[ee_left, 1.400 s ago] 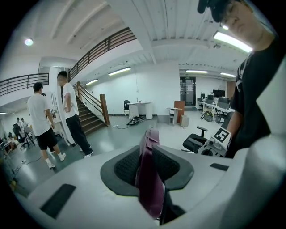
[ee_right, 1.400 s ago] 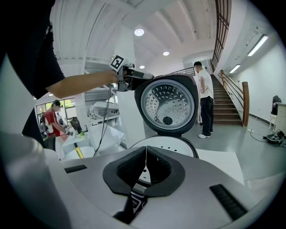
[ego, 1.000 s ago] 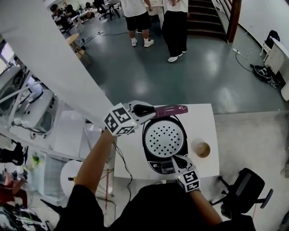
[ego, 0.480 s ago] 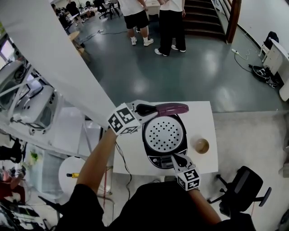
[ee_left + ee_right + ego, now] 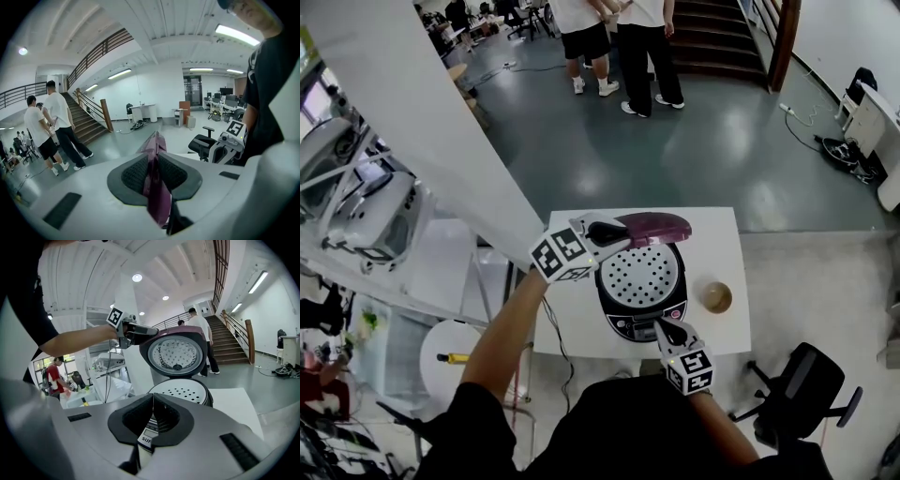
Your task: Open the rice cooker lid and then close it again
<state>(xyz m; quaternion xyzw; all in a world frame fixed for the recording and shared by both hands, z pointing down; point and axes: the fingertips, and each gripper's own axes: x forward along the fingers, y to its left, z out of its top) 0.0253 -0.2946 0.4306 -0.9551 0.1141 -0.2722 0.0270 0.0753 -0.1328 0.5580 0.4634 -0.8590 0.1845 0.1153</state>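
Note:
A black rice cooker [image 5: 642, 286] stands on a white table [image 5: 577, 323], and the perforated inner plate [image 5: 180, 391] over its pot is showing. Its purple lid [image 5: 654, 226] is raised behind the pot, silver underside [image 5: 177, 354] facing me. My left gripper [image 5: 605, 230] is shut on the lid's edge; the purple rim [image 5: 154, 178] runs between its pads. My right gripper [image 5: 664, 330] is shut with nothing in it, at the cooker's front panel [image 5: 146, 438]. Whether it touches the panel I cannot tell.
A small brown cup [image 5: 717, 297] sits on the table right of the cooker. A black office chair [image 5: 806, 394] stands off the table's right corner. Two people [image 5: 619, 42] stand on the grey floor beyond the table, near a staircase [image 5: 712, 37].
My left gripper has shifted a little to the right with the lid, which has tipped slightly toward the pot. My right gripper has stayed at the cooker's front.

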